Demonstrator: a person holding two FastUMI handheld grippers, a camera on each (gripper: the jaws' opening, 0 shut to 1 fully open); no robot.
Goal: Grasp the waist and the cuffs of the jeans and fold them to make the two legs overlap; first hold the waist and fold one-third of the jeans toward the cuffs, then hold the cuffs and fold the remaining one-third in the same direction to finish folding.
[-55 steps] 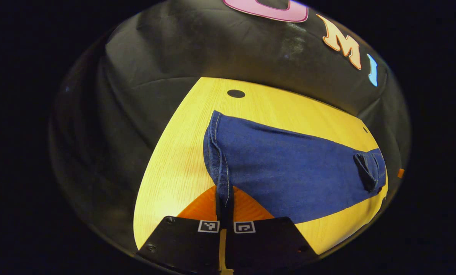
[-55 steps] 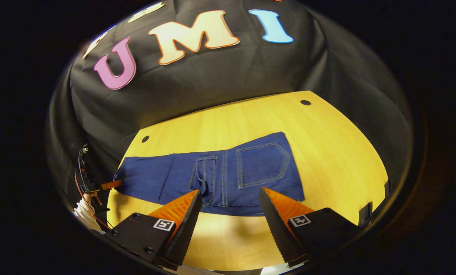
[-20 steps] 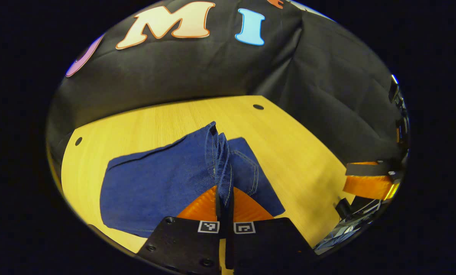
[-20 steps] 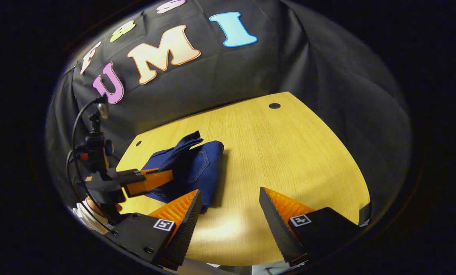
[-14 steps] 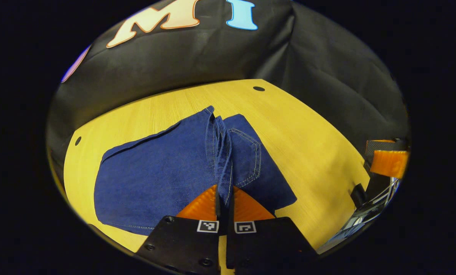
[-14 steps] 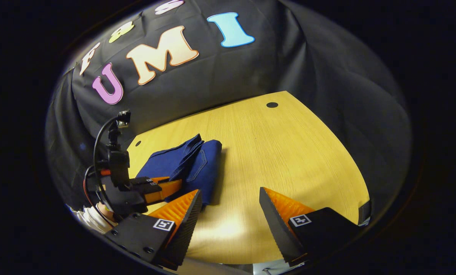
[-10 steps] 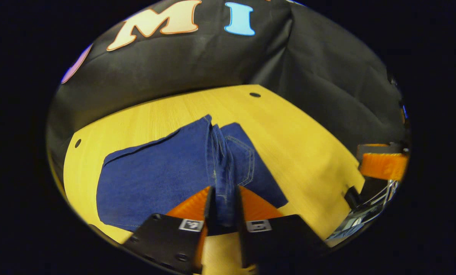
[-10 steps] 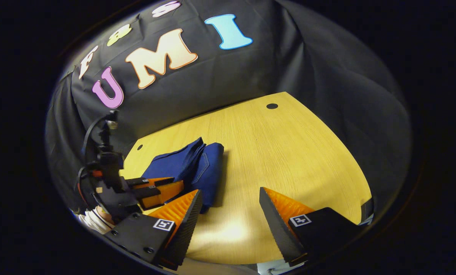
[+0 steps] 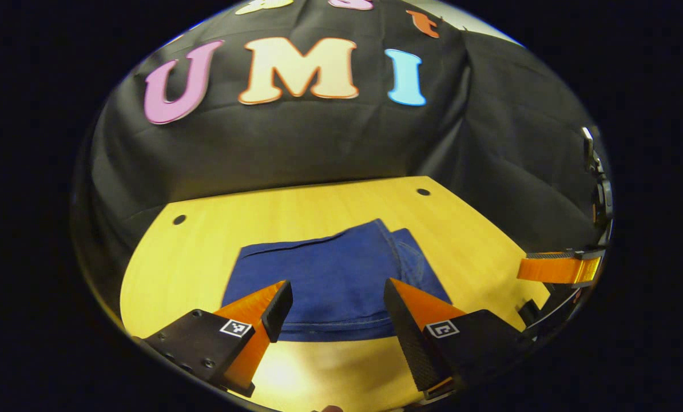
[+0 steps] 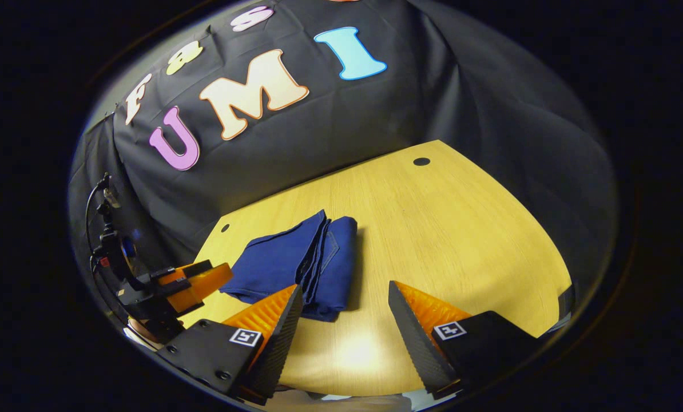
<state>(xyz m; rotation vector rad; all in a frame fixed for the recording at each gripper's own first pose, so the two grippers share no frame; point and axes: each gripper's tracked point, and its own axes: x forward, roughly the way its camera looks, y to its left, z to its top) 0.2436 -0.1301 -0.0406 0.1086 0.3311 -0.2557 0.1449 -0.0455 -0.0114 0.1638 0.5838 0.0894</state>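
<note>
Two grippers, both with fingers spread and holding nothing: my left gripper [image 9: 333, 312] hovers just short of the jeans' near hem, my right gripper [image 10: 344, 320] sits off the bundle's right edge. One pair of jeans [image 9: 333, 277] lies folded on the counter [image 9: 193, 257], long axis crosswise, the left nearer. Folding looks finished.

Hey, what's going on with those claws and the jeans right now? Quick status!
Left gripper jaws open, empty. Right gripper jaws open, empty. Jeans lie folded in a stack on the table, nothing gripping them. Nothing in the way.
</note>
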